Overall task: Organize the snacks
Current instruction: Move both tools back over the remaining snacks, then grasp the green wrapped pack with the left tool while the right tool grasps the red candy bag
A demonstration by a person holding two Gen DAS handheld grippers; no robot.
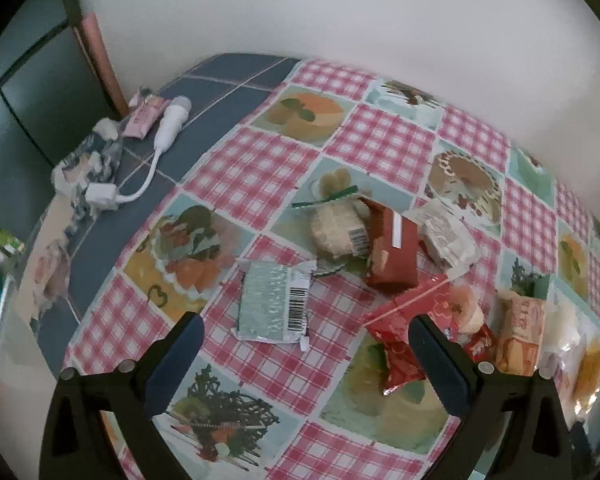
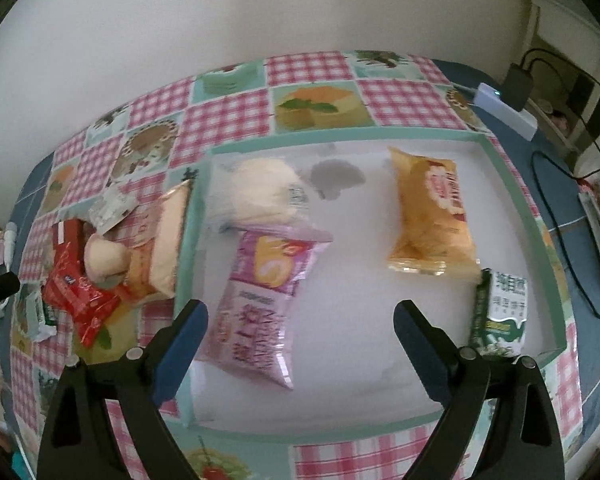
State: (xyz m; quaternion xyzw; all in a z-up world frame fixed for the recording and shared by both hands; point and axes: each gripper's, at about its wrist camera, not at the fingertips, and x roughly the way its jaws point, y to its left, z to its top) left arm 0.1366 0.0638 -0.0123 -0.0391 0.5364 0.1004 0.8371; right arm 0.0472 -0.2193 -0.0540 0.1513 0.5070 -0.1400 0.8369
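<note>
Right gripper wide, empty, above the tray. Inside the tray: pink pack, green pack, yellow pack, white bun. Left of the tray: loose pile, silver pack, red packs, unsorted. Left gripper wide, empty. Roughly half done.

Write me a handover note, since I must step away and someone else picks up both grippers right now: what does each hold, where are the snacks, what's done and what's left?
Left gripper: open, empty, above the checked tablecloth near the silver foil packet.
Right gripper: open, empty, over the shallow white tray with the green rim.
Done: in the tray lie the pink swiss-roll packet, the clear-wrapped white bun, the orange bread packet and the green-and-white milk carton.
Left: the pile beside the tray, including the red crinkly packet, the brown-red packet and the silver foil packet.
</note>
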